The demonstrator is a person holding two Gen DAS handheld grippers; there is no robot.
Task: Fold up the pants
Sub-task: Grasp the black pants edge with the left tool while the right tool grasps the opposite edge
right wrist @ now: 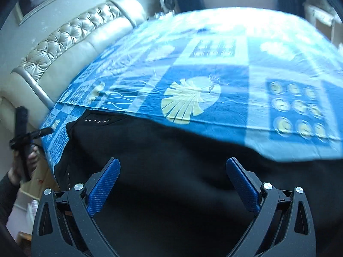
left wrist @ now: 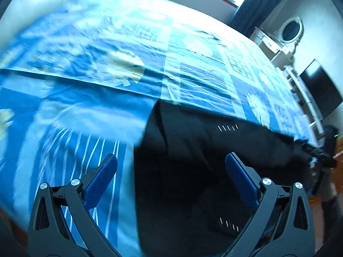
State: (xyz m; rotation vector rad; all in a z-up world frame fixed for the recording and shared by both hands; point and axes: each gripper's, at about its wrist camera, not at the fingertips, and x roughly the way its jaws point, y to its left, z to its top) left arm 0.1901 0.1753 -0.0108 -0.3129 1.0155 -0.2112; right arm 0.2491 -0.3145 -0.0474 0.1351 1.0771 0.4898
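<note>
Black pants [left wrist: 193,150] lie flat on the blue patterned bedspread [left wrist: 107,64], near the bed's front edge. In the left wrist view my left gripper [left wrist: 171,160] is open and empty, its blue pads straddling the pants' left end. In the right wrist view the pants [right wrist: 171,160] fill the lower half; a row of small metal studs [right wrist: 97,121] marks one corner. My right gripper [right wrist: 172,163] is open and empty just above the black cloth. The left gripper also shows in the right wrist view [right wrist: 46,131], at the pants' far left corner.
A padded cream headboard [right wrist: 75,42] runs along the bed's left side. A white cabinet with a round mirror [left wrist: 287,32] and a dark screen [left wrist: 321,90] stand at the right. Windows with dark curtains [left wrist: 253,10] are beyond the bed.
</note>
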